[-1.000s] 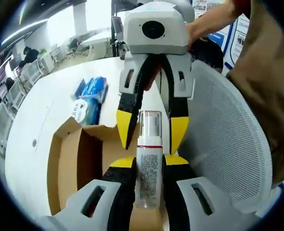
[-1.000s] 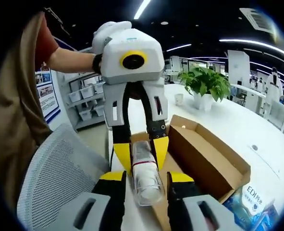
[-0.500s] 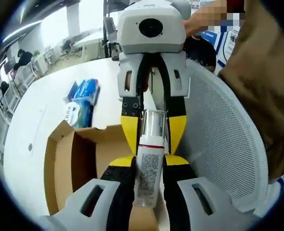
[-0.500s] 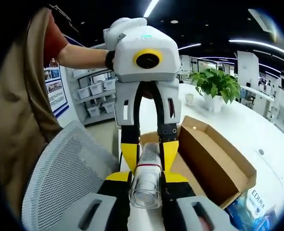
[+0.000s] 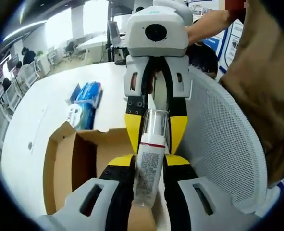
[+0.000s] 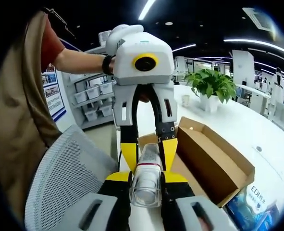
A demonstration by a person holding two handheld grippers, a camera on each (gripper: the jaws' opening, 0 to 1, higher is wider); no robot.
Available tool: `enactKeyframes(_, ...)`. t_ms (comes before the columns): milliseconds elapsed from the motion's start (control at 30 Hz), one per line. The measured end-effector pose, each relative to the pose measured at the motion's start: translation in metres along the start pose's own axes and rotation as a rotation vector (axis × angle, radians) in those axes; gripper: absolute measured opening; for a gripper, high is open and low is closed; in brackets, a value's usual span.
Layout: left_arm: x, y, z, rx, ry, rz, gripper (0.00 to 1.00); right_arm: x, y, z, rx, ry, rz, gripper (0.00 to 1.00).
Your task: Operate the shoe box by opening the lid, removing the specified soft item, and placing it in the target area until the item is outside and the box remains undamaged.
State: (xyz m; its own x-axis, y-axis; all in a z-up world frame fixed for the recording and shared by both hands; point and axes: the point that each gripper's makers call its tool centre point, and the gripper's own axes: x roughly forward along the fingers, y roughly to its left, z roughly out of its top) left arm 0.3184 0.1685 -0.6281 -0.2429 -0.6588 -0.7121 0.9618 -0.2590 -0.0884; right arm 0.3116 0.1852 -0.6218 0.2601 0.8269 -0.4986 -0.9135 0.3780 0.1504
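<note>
Between the earlier pictures and this moment, your right hand-held gripper [image 5: 156, 130] came in over the clear cap of the bottle [image 5: 149, 161] and its yellow-tipped jaws drew together on that end. One second earlier they stood apart around the cap; now they sat against both sides of it. Your left hand-held gripper [image 5: 149, 171] was clamped on the bottle body, with the printed label between its jaws. So the bottle was held by both hand-held grippers, one at each end, in the air above the open shoe box [image 5: 69, 159].

In the right gripper view the same grip appeared from the other side: the right hand-held gripper [image 6: 145, 180] had the clear cap end of the bottle [image 6: 145, 180] between its jaws, and the left hand-held gripper [image 6: 149, 149] met it from the front.

The box stood near the edge of the white worktop [image 5: 41, 110], beside the mesh chair back [image 5: 223, 144], with its flap up and its walls unbent as far as I could see. A blue packet [image 5: 86, 96] lay further along the worktop, well apart from the bottle.

I judged this a handover. The item was already out of the box, so what remained was for one hand-held gripper to let go and the other to carry it to the target area, which I could not identify.
</note>
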Motion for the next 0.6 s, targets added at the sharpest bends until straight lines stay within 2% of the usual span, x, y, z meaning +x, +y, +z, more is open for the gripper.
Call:
enactKeyframes(333, 0.001, -0.004, -0.001, 0.004, 0.009, -0.019, 0.21, 0.001, 0.004, -0.003, -0.005, 0.015, 0.010, 0.18)
enactKeyframes(600, 0.002, -0.011, -0.001, -0.005, 0.008, -0.058, 0.21, 0.001, 0.009, -0.003, -0.006, 0.021, 0.035, 0.18)
